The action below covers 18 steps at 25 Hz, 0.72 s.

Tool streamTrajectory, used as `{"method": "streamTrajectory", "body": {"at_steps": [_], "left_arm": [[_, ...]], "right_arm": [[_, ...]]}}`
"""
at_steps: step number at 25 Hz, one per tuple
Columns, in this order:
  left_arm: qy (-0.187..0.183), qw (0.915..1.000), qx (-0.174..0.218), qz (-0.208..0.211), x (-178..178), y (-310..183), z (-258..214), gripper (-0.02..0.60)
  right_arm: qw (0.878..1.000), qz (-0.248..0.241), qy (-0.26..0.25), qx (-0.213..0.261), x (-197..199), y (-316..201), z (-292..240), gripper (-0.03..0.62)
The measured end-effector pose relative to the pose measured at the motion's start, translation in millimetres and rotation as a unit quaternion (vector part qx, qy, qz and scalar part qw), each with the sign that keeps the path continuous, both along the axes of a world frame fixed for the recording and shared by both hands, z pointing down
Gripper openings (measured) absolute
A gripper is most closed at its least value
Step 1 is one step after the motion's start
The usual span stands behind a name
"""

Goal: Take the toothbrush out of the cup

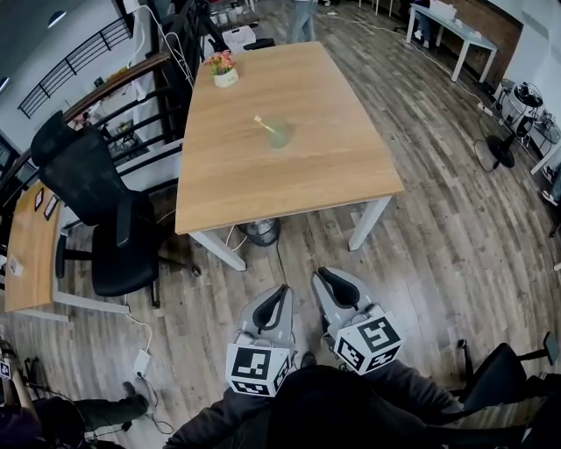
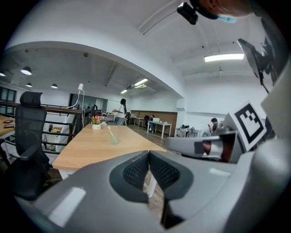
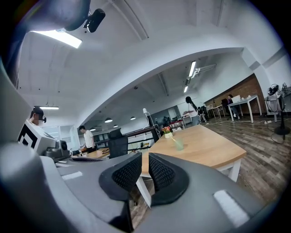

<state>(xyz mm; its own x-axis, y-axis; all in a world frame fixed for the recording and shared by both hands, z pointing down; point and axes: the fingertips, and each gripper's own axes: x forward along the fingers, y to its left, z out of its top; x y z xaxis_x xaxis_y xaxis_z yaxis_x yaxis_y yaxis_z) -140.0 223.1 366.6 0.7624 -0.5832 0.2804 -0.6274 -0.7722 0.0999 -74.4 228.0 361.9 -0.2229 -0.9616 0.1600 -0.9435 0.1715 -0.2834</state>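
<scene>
A pale green see-through cup [image 1: 280, 133] stands near the middle of the wooden table [image 1: 342, 175], with a toothbrush [image 1: 263, 123] leaning out of it to the upper left. Both grippers are over the floor, well short of the table's near edge. In the left gripper view the cup [image 2: 114, 139] and toothbrush [image 2: 109, 131] are small and far ahead; the left gripper [image 2: 148, 157] has its pads together with nothing in them. The right gripper [image 3: 145, 168] shows a narrow gap between its pads, also empty, and the cup [image 3: 179, 145] lies far beyond it.
A small pot of flowers [image 1: 224, 72] stands at the table's far left corner. A black office chair [image 1: 96, 202] stands left of the table beside a railing. White desks [image 1: 451, 26], a floor fan [image 1: 501, 149] and people farther off surround the wooden floor.
</scene>
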Motion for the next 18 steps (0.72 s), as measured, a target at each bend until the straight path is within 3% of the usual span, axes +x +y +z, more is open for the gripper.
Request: {"method": "streamTrajectory", "body": {"at_steps": [8, 18], "left_arm": [[-0.015, 0.9997, -0.015, 0.009, 41, -20, 9, 0.009], [-0.042, 0.9991, 0.009, -0.003, 82, -44, -8, 0.009]], "right_arm": [[1.0, -0.003, -0.011, -0.012, 35, -24, 8, 0.048], [0.999, -0.02, -0.033, 0.015, 78, -55, -10, 0.048]]}}
